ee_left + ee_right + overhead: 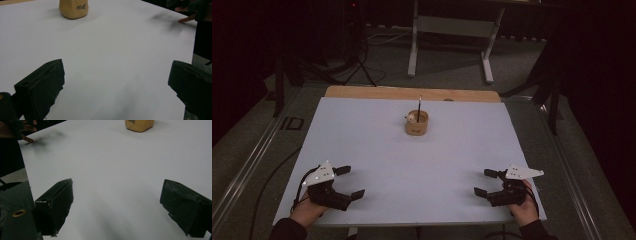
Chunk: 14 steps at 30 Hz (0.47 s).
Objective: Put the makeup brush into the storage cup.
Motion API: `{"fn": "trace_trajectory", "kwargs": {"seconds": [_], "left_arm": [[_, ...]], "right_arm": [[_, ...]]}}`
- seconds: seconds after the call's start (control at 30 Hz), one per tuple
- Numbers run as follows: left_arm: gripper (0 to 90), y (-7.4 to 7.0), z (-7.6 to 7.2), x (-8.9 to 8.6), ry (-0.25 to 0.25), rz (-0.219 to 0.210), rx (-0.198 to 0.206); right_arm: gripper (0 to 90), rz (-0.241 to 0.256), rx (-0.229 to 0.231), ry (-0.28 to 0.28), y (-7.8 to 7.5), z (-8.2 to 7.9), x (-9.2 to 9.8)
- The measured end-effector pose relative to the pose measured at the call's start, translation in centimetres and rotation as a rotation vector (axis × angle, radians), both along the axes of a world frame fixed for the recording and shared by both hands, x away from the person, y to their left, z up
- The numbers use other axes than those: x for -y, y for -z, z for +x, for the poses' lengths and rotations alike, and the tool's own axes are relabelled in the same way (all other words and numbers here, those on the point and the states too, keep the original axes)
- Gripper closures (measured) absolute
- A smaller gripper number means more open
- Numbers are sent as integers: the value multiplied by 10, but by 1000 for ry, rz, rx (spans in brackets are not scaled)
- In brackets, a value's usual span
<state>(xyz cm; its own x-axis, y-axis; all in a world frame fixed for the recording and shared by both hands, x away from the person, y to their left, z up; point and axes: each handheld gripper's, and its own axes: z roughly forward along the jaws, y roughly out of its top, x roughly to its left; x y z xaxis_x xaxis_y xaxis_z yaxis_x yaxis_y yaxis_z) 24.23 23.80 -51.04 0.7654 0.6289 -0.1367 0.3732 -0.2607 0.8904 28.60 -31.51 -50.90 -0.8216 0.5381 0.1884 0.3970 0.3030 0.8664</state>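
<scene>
A small tan cup (417, 124) stands upright at the far middle of the white table top (412, 160). A thin dark stick (419, 107) rises from it beside a small pale object (411, 118). The cup's lower part (73, 9) appears at the top of the left gripper view, and its base (139, 125) at the top of the right gripper view. My left gripper (350, 182) rests open near the front left corner. My right gripper (482, 182) rests open near the front right corner. Both hold nothing and lie far from the cup.
A wooden board edge (412, 93) shows behind the white top. Beyond the table stand a white frame on legs (452, 30) and a dark tripod (359, 50) with cables on the floor. A metal rail (247, 160) runs along the left.
</scene>
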Motion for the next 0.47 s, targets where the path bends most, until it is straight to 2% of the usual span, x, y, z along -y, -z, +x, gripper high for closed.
{"fn": "trace_trajectory", "kwargs": {"seconds": [0.47], "left_arm": [[10, 2, 0, 0, 1, 10, 4]], "right_arm": [[113, -10, -2, 5, 3, 0, 1]]}}
